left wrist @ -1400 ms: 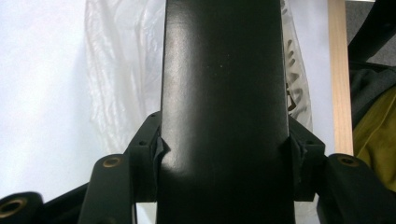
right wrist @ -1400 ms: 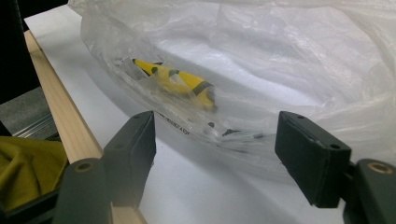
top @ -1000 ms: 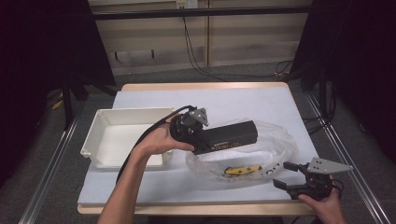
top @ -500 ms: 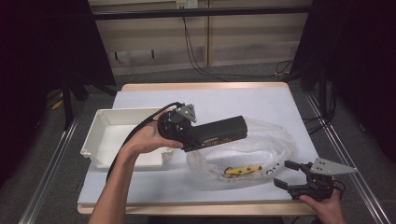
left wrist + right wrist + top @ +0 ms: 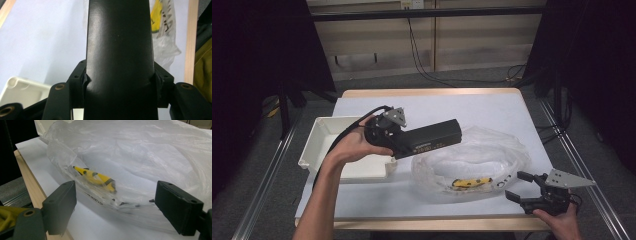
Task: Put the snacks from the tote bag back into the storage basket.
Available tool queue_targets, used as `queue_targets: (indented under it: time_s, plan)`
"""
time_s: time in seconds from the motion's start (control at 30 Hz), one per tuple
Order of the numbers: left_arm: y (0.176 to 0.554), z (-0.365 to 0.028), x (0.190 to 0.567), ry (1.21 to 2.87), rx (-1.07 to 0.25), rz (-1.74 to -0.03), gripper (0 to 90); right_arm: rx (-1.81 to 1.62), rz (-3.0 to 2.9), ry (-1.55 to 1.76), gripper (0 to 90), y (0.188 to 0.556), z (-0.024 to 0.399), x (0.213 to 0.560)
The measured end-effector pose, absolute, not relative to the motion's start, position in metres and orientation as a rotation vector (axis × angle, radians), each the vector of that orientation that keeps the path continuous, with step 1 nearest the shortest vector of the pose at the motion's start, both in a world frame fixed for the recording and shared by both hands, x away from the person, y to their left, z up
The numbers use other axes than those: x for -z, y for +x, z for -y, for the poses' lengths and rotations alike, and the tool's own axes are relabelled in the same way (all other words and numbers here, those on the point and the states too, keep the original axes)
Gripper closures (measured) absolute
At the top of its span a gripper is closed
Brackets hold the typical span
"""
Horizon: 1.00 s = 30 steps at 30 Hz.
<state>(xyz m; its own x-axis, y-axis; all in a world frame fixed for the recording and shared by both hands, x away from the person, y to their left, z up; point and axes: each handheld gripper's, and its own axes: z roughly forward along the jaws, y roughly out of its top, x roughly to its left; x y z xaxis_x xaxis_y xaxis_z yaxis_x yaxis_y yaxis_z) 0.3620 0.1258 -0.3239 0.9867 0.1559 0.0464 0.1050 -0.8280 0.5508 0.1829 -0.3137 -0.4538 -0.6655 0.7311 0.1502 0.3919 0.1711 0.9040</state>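
Black jaws of your left gripper [image 5: 399, 140] clamp the long black rectangular box [image 5: 432, 139], held above the table between the white plastic tray [image 5: 319, 145] and the crumpled clear plastic bag [image 5: 472, 160]. Your right gripper [image 5: 524, 187] stands wide open just beside that bag, near its yellow-and-black item [image 5: 470, 183]

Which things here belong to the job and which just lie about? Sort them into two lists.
In the job:
- left hand-held gripper, shut on the black box
- clear plastic bag, with a yellow and black item inside
- right hand-held gripper, open beside the bag
- white tray, probably

Lying about:
- cables on the floor
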Motion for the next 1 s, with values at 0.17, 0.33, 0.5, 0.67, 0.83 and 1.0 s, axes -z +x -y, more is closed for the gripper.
queue_targets:
  time_s: [0.17,0.33,0.5,0.67,0.83,1.0]
  plan:
    - [0.366,-0.142,0.322,2.539,-0.137,-0.215,43.0,-1.494,-2.135,1.065,17.0,0.183,0.313,0.454]
    - [0.368,-0.153,0.324,2.554,-0.123,-0.24,43.0,-1.491,-2.135,1.065,16.8,0.183,0.313,0.454]
    - [0.37,-0.167,0.323,2.541,-0.131,-0.274,43.0,-1.492,-2.121,1.063,16.5,0.183,0.314,0.453]
    - [0.372,-0.179,0.326,2.557,-0.129,-0.302,43.0,-1.506,-2.118,1.061,15.4,0.182,0.314,0.454]
    - [0.376,-0.19,0.327,2.561,-0.135,-0.328,43.0,-1.511,-2.116,1.066,15.4,0.183,0.314,0.454]
    - [0.377,-0.199,0.326,2.555,-0.161,-0.345,43.0,-1.516,-2.114,1.066,15.4,0.183,0.313,0.454]
